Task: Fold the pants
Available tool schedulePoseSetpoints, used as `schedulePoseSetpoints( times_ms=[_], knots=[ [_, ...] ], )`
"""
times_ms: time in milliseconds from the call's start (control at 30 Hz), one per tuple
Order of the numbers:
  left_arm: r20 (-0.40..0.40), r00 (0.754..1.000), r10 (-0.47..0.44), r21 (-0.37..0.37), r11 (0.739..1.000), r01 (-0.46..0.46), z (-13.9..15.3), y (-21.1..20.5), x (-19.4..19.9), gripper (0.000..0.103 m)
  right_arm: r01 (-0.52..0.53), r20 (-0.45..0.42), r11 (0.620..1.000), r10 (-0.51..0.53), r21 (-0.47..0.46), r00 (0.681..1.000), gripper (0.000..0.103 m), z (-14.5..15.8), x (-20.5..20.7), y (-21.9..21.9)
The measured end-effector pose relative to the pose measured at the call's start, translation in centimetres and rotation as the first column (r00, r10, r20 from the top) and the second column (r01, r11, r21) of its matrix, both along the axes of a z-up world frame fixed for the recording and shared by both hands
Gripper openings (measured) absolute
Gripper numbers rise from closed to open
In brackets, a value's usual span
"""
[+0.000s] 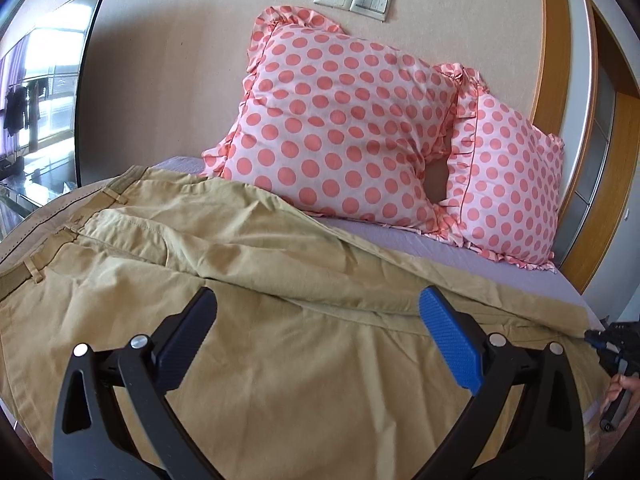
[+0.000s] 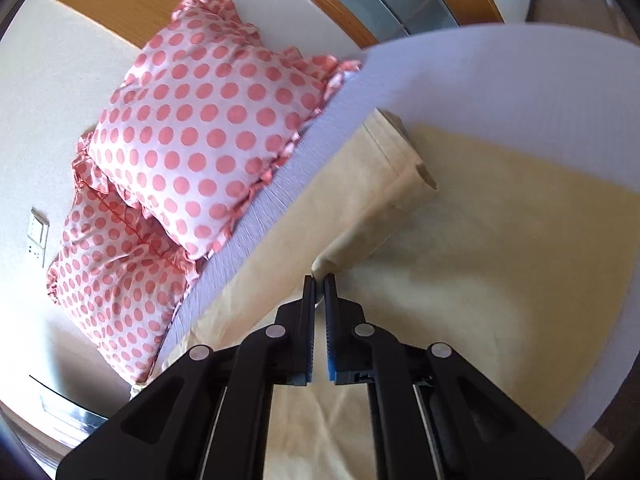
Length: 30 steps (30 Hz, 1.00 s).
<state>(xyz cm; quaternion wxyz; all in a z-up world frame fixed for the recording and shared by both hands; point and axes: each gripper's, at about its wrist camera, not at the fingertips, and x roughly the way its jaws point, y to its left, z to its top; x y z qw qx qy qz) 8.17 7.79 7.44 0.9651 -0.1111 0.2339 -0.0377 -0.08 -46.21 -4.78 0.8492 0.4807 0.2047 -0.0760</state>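
Note:
Tan pants [image 1: 248, 264] lie spread across the lilac bed, waistband at the left. My left gripper [image 1: 320, 308] hovers open and empty just above the seat of the pants. My right gripper [image 2: 319, 280] is shut on a fold of the pant leg [image 2: 376, 200] and lifts it, so the hem end curls over the other leg. The right gripper also shows at the right edge of the left wrist view [image 1: 600, 340], at the leg's edge.
Two pink polka-dot pillows [image 1: 344, 120] lean against the beige wall at the head of the bed. The lilac sheet [image 1: 500, 260] shows beyond the pants. A mirror [image 1: 44, 92] stands at the left. Wooden door frames stand at the right.

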Motion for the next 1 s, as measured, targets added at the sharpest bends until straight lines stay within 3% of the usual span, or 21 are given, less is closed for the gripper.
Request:
schedulePoseSetpoints(
  times_ms=[33, 100, 200, 267, 333, 367, 467, 667, 767, 833, 933, 1000],
  knots=[
    [-0.005, 1.0, -0.014, -0.011, 1.0, 0.014, 0.2, 0.0, 0.4, 0.101, -0.001, -0.005, 0.999, 0.001, 0.033, 1.0, 0.011, -0.4, 0.0, -0.2],
    [-0.023, 0.999, -0.036, -0.047, 0.998, 0.035, 0.5, 0.4, 0.8, 0.101, 0.013, -0.014, 0.997, -0.012, 0.075, 1.0, 0.03, -1.2, -0.1, -0.4],
    [-0.024, 0.998, -0.056, -0.113, 0.992, 0.053, 0.5, 1.3, 0.7, 0.101, 0.007, 0.007, 0.997, -0.007, 0.08, 1.0, 0.045, -1.1, -0.4, -0.5],
    [-0.025, 0.996, -0.08, -0.164, 0.984, 0.075, 0.2, 2.0, 0.8, 0.101, 0.014, 0.014, 0.997, -0.015, 0.077, 1.0, 0.047, -0.8, 0.3, -0.5],
    [-0.042, 0.994, -0.105, -0.208, 0.974, 0.094, 0.2, 2.6, 1.6, 0.101, 0.022, 0.042, 0.997, -0.025, 0.073, 0.999, 0.036, -0.8, 1.3, -0.7],
    [-0.054, 0.993, -0.108, -0.217, 0.972, 0.094, 0.3, 2.8, 2.1, 0.101, 0.012, 0.05, 0.997, -0.015, 0.078, 0.999, 0.007, -1.1, 2.0, -1.0],
    [-0.085, 0.992, -0.098, -0.233, 0.969, 0.076, 0.8, 3.8, 4.0, 0.101, -0.028, 0.162, 0.99, 0.004, 0.142, 0.987, 0.006, -1.6, 1.2, -2.0],
    [-0.205, 0.977, -0.052, -0.337, 0.941, -0.02, 0.8, 6.7, 10.8, 0.098, -0.011, 0.259, 0.995, -0.015, 0.098, 0.966, 0.005, -0.9, -2.9, -2.7],
    [-0.291, 0.957, 0.021, -0.281, 0.954, -0.107, 0.0, 7.4, 15.1, 0.094, -0.015, 0.265, 0.994, -0.013, 0.106, 0.964, 0.005, -1.2, -3.3, -2.7],
    [-0.36, 0.929, 0.084, -0.238, 0.955, -0.178, -1.1, 8.1, 17.7, 0.092, -0.019, 0.268, 0.994, -0.011, 0.107, 0.963, 0.005, -1.4, -3.5, -2.7],
    [-0.43, 0.895, 0.118, -0.243, 0.94, -0.24, -2.7, 9.1, 21.3, 0.082, -0.024, 0.276, 0.994, -0.007, 0.11, 0.961, 0.005, -1.4, -3.6, -2.8],
    [-0.461, 0.876, 0.144, -0.223, 0.936, -0.271, -3.4, 9.9, 22.9, 0.058, -0.022, 0.281, 0.994, -0.009, 0.108, 0.96, 0.005, -1.4, -3.6, -2.8]
  ],
)
